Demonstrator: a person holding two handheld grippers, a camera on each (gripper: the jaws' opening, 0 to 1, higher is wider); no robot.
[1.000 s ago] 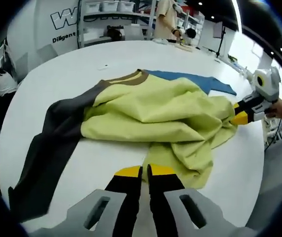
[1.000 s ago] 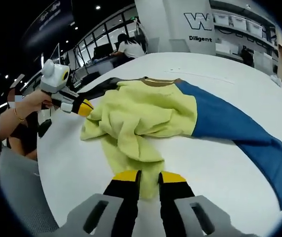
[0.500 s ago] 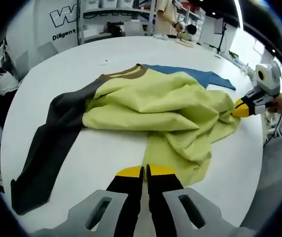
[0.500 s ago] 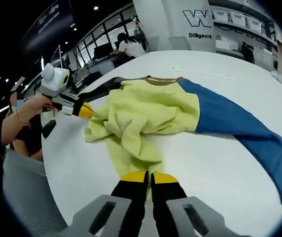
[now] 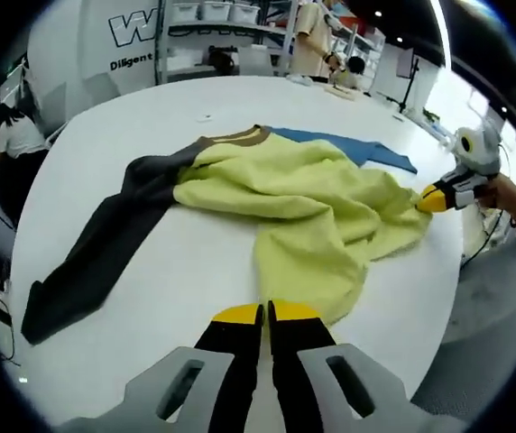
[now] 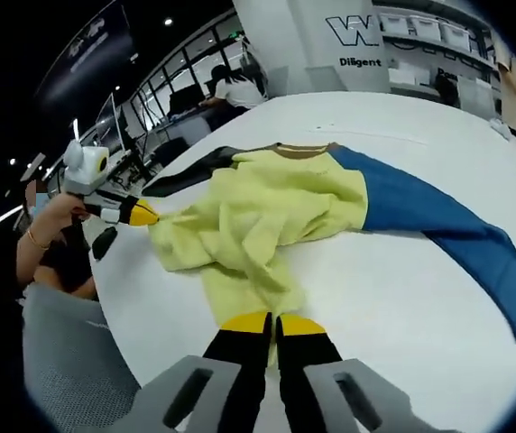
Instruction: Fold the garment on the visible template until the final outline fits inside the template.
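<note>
White and round, the table [image 5: 195,280] stood in a bright hall with shelving and a few people in the background. Both pairs of jaws were pressed together on the yellow-green hem of the garment [image 5: 303,203], the left gripper [image 5: 267,316] on one bottom corner and the right gripper [image 6: 274,325] on the other, probably to draw the bunched body flat before folding. It lay mid-table, rumpled, with a brown collar, one dark grey sleeve [image 5: 96,253] and one blue sleeve [image 6: 447,225] spread outward; no template could be made out.

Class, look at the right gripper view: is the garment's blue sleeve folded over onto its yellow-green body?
No. The blue sleeve lies stretched out flat on the white table, extending away from the bunched yellow-green body.
</note>
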